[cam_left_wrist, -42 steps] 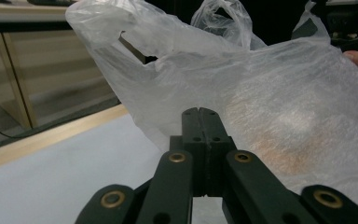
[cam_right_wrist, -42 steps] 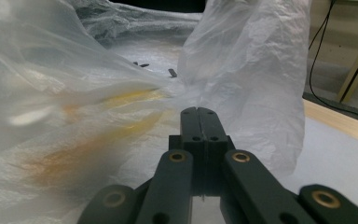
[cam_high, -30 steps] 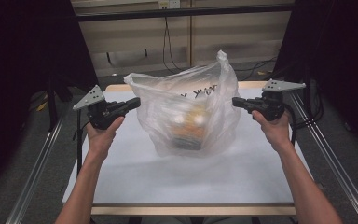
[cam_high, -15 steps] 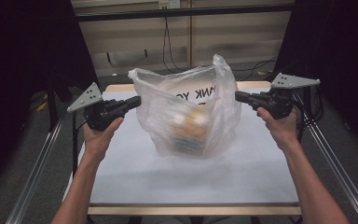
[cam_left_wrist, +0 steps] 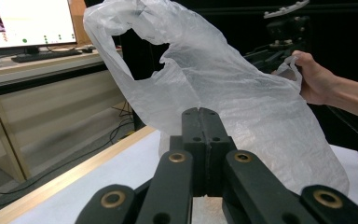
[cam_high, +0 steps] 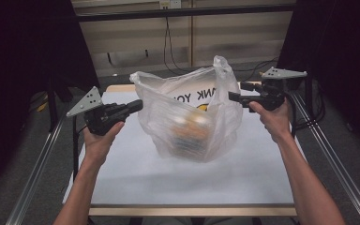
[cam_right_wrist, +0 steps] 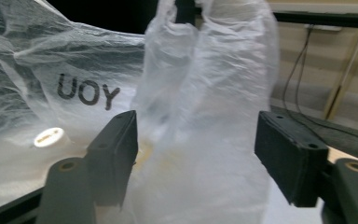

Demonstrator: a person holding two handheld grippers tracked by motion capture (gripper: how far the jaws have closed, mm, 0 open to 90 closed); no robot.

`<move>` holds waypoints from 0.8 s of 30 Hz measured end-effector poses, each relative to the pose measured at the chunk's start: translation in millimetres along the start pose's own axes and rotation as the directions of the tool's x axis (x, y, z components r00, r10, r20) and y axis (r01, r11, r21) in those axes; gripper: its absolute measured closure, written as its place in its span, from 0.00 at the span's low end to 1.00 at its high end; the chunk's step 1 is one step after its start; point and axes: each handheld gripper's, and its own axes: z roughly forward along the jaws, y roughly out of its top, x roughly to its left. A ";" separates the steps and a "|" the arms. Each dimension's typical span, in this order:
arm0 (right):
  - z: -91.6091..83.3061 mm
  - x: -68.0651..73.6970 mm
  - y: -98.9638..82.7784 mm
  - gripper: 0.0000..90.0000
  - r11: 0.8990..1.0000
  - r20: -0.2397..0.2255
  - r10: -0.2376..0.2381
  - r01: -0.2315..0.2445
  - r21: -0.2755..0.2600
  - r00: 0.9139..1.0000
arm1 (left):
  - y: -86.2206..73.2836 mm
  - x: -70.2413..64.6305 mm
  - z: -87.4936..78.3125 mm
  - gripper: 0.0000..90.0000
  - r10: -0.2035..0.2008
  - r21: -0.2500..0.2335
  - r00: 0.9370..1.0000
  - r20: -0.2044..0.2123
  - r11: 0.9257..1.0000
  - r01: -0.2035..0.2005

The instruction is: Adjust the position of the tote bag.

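A plastic bag (cam_high: 190, 117) of food is seen on the counter (cam_high: 136, 178). Its right handle (cam_right_wrist: 205, 70) stands between the just-opened jaws of the right gripper (cam_high: 236, 93), unpinched; the left gripper (cam_high: 138, 105) is clamped on the bag's left edge.

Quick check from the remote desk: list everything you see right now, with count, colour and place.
plastic bag: one, translucent white with black lettering, middle of the table, handles up
contents: blurred orange and pale shapes inside the bag; count unclear
table: one, white top, wooden edge
monitor: one, lit, on a desk in the left gripper view
left hand-held gripper: black, jaws shut, at the bag's left edge
right hand-held gripper: black, jaws just opened, bag handle between them, pads apart from it
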 end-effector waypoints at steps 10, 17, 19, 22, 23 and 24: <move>23.8 19.9 7.7 1.00 0.997 -0.014 -0.057 0.057 0.050 0.998 | -3.0 3.5 -11.0 1.00 -0.003 -0.002 1.000 -0.023 1.000 0.003; -7.2 26.9 12.3 1.00 0.997 -0.071 -0.076 0.074 -0.031 0.995 | -11.4 6.1 -27.7 1.00 -0.006 0.017 0.999 -0.050 1.000 0.007; -20.8 26.7 12.1 1.00 0.995 -0.067 -0.088 0.085 -0.049 0.994 | -16.2 4.7 -30.6 1.00 -0.006 0.024 0.998 -0.057 1.000 0.007; -41.6 21.8 5.0 1.00 0.993 -0.078 -0.090 0.083 -0.081 0.993 | -24.5 1.3 -34.0 1.00 -0.004 0.040 0.998 -0.055 0.999 0.006; -41.6 21.8 5.0 1.00 0.993 -0.078 -0.090 0.083 -0.081 0.993 | -27.1 -0.4 -34.9 1.00 -0.013 0.038 0.998 -0.059 0.999 0.015; -47.0 20.3 1.6 1.00 0.992 -0.068 -0.091 0.085 -0.088 0.993 | -29.6 -0.5 -36.2 1.00 -0.006 0.045 0.999 -0.054 0.999 0.009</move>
